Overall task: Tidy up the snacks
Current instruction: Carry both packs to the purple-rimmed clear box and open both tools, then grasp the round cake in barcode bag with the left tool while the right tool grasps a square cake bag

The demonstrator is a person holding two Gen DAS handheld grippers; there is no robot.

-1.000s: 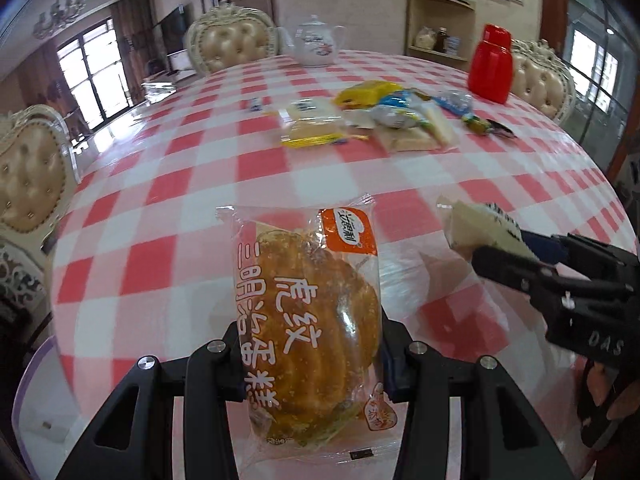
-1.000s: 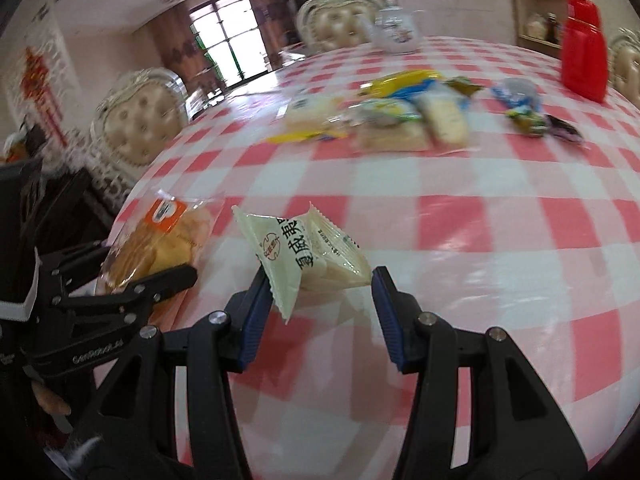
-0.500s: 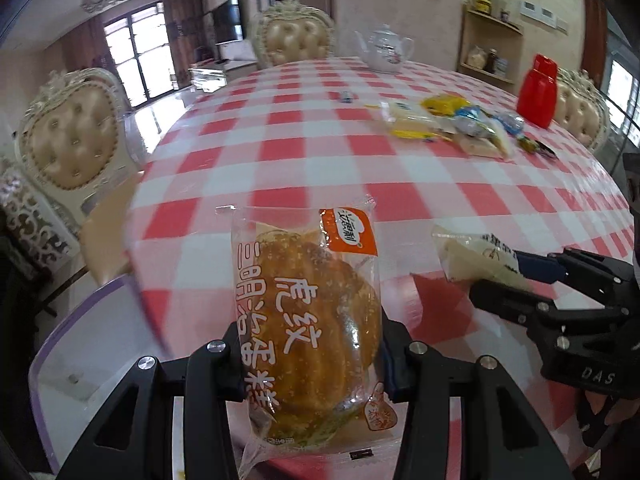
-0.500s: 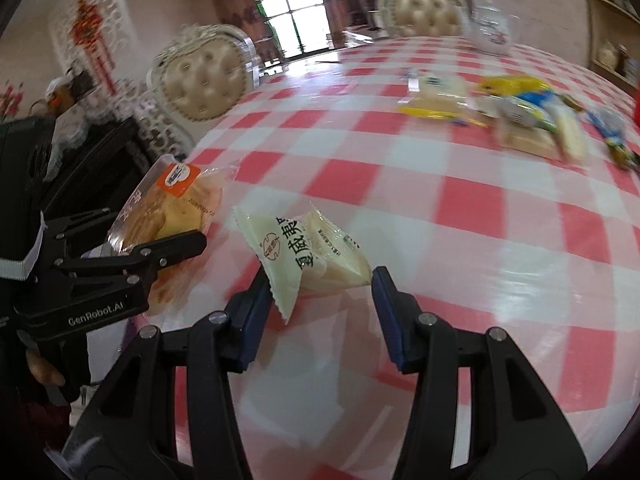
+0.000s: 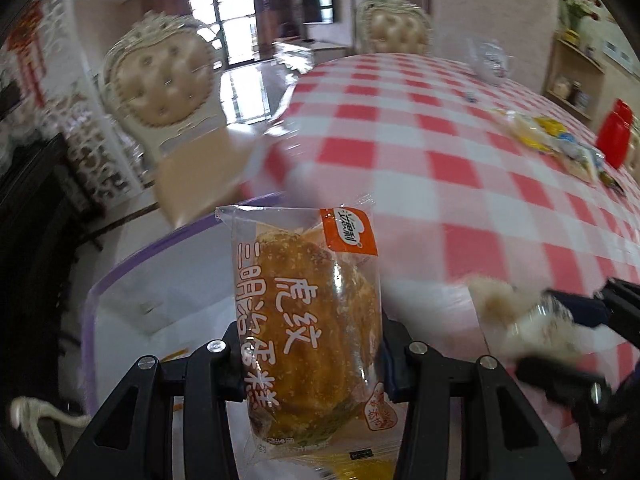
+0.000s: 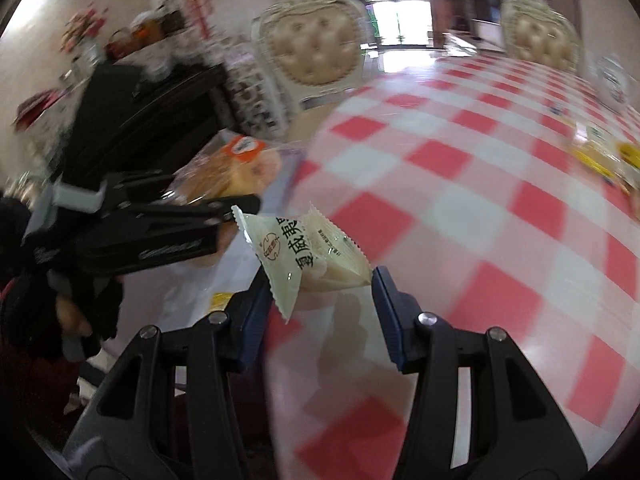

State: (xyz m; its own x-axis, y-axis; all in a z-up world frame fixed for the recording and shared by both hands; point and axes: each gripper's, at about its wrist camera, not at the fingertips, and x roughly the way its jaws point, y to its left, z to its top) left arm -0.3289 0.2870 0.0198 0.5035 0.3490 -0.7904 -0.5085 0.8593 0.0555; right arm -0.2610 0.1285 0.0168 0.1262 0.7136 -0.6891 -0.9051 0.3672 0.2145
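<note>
Two wrapped snacks held over the near edge of the surface

The clear-wrapped brown cake with an orange label (image 5: 316, 320) is clamped upright in the left gripper (image 5: 312, 364) jaws, above a clear purple-rimmed plastic bin (image 5: 120, 272) cut off below. The pale cream sachet with printed characters (image 6: 308, 256) sits pinched in the right gripper (image 6: 320, 304) jaws, over the red-and-white checked surface (image 6: 460, 200). Far snacks (image 5: 552, 140) blur.

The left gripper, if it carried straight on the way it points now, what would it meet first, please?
Probably the purple-rimmed bin beside the table: the left gripper, shut on the cake packet, points down into it, though depth is uncertain.
</note>
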